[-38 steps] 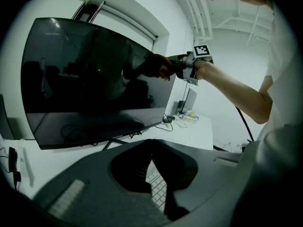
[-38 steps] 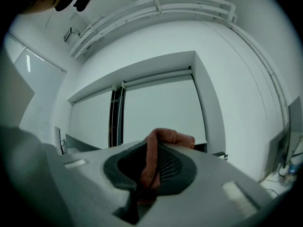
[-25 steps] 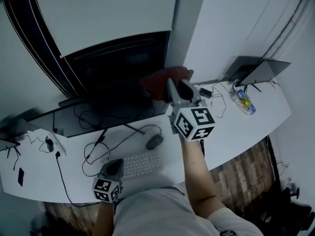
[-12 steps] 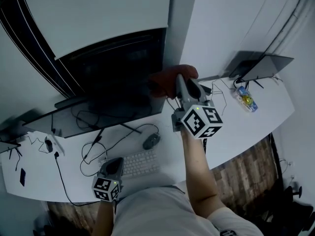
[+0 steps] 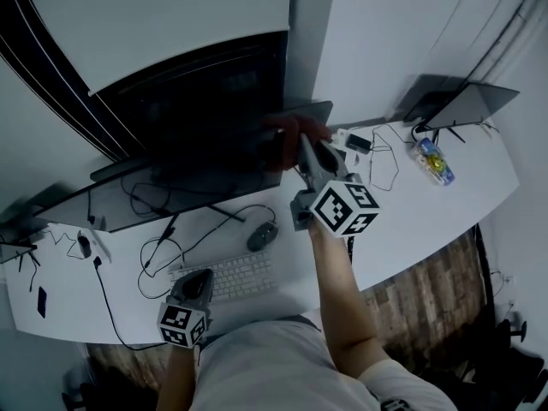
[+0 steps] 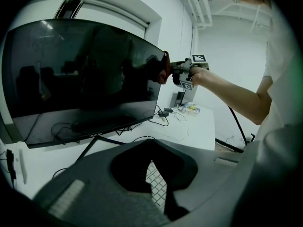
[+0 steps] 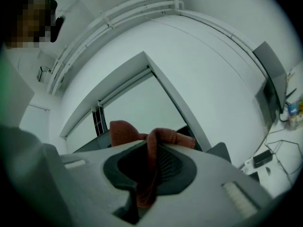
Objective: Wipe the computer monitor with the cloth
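The dark computer monitor (image 5: 197,110) stands at the back of the white desk (image 5: 402,212). My right gripper (image 5: 301,146) is shut on a reddish cloth (image 5: 289,134), which is held against the screen's lower right part by its right edge. The left gripper view shows the same cloth (image 6: 163,68) on the monitor (image 6: 80,74), with the right gripper (image 6: 182,73) behind it. In the right gripper view the cloth (image 7: 151,141) hangs between the jaws and bunches above them. My left gripper (image 5: 199,282) rests low over the keyboard, jaws together and holding nothing.
A white keyboard (image 5: 235,276) and a mouse (image 5: 261,236) lie in front of the monitor among black cables (image 5: 163,247). A laptop (image 5: 462,101) and a small colourful item (image 5: 432,161) sit at the desk's right end. A phone (image 5: 41,302) lies far left.
My right gripper has carried the cloth a little up and left along the screen's right edge. The left gripper stays by the keyboard.
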A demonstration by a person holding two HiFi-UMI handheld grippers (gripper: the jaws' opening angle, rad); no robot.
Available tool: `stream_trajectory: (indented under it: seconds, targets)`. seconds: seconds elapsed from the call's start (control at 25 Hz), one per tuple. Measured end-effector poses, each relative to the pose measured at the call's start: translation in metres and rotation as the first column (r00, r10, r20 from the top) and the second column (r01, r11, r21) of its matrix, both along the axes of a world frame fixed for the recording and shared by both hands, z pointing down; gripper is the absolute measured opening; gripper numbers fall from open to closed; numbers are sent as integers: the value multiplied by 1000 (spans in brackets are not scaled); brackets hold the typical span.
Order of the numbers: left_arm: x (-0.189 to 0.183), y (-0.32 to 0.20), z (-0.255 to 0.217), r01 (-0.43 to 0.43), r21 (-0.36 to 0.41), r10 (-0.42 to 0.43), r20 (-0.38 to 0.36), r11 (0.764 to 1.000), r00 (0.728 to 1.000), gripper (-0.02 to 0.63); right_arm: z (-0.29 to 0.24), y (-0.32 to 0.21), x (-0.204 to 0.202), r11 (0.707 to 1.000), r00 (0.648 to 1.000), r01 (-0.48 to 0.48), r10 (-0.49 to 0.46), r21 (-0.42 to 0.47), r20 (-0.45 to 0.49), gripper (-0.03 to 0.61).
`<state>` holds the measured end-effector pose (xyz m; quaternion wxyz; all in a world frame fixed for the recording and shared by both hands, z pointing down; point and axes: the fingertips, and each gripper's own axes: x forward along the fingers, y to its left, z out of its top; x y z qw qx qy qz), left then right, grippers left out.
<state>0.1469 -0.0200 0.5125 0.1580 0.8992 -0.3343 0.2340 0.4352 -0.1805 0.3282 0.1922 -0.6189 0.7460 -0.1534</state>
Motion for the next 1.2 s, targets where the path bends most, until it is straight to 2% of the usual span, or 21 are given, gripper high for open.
stream_trajectory:
  seconds: [0.28, 0.64, 1.2]
  targets:
    - [-10, 6, 7, 36, -27, -36, 8, 999, 999, 9, 31, -7, -6, 999, 1000, 10, -9, -48, 8, 48]
    - [-17, 16, 24, 69, -65, -67, 23, 996, 997, 9, 104, -16, -6, 984, 1000, 23, -21, -176, 12, 49]
    - [-44, 29, 51, 150, -136, -143, 57, 979, 988, 9, 241, -25, -8, 922, 999, 39, -28, -386, 35, 48]
